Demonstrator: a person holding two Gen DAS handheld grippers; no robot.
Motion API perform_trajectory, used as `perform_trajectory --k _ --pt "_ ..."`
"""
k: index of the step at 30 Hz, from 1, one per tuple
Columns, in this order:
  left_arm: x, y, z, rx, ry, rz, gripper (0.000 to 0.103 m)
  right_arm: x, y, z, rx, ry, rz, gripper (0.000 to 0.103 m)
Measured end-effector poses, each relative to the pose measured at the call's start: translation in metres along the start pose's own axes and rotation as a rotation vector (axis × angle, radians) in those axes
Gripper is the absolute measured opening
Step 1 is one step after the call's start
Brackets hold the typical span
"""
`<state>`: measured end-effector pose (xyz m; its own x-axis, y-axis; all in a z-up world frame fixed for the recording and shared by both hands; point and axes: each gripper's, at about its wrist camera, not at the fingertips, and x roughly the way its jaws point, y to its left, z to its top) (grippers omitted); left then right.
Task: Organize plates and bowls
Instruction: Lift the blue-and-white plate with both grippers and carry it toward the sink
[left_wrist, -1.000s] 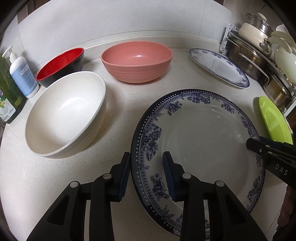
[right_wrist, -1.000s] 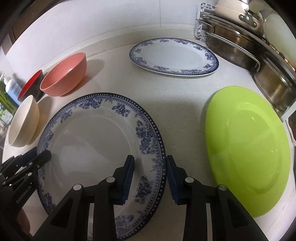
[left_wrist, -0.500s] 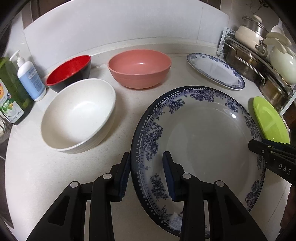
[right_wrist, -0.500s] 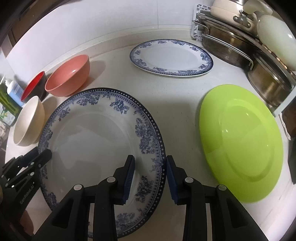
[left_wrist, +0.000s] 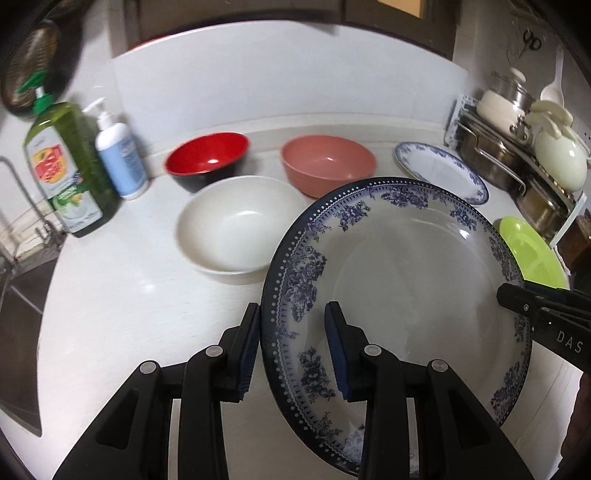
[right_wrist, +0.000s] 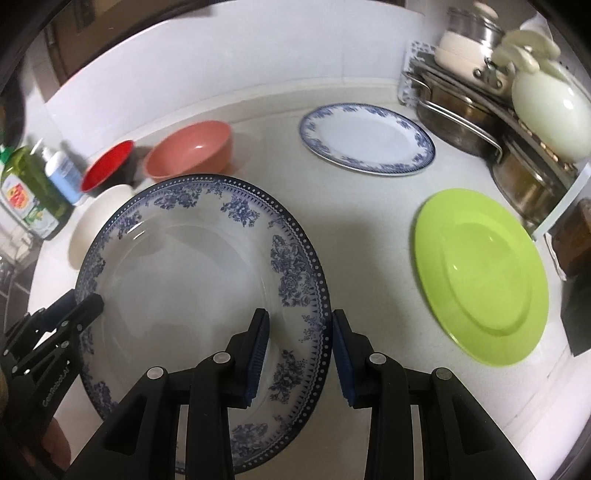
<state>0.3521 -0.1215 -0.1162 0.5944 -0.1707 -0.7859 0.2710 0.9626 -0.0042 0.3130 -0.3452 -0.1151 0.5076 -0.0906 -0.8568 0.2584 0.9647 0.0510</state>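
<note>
A large blue-and-white floral plate (left_wrist: 406, 280) (right_wrist: 192, 280) is held above the counter by both grippers. My left gripper (left_wrist: 293, 354) is shut on its left rim; it also shows in the right wrist view (right_wrist: 79, 306). My right gripper (right_wrist: 300, 354) is shut on its right rim; it also shows in the left wrist view (left_wrist: 517, 299). On the counter stand a cream bowl (left_wrist: 236, 225), a red bowl (left_wrist: 205, 158), a pink bowl (left_wrist: 327, 166) (right_wrist: 192, 151), a smaller blue-and-white plate (right_wrist: 365, 138) (left_wrist: 439, 170) and a green plate (right_wrist: 480, 273) (left_wrist: 528, 247).
A green dish-soap bottle (left_wrist: 66, 166) and a white pump bottle (left_wrist: 118, 155) stand at the left, next to a sink rack (left_wrist: 18, 243). A rack of steel pots (right_wrist: 480, 110) and a cream kettle (right_wrist: 546, 110) fill the back right corner.
Both grippers have lifted the large floral plate off the counter and pulled back; the bowls and other plates now look farther away and lower.
</note>
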Motion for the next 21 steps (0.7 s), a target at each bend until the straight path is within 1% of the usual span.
perform_trajectory --k 10,21 --pt "-0.04 0.054 -0.022 -0.058 -0.048 0.056 0.035 -0.03 0.051 -0.018 -0.054 -0.044 0.037 0.035" --pt "-0.066 0.122 -0.051 -0.147 -0.043 0.153 0.035 -0.035 0.126 -0.037 -0.144 -0.033 0.113 0.035"
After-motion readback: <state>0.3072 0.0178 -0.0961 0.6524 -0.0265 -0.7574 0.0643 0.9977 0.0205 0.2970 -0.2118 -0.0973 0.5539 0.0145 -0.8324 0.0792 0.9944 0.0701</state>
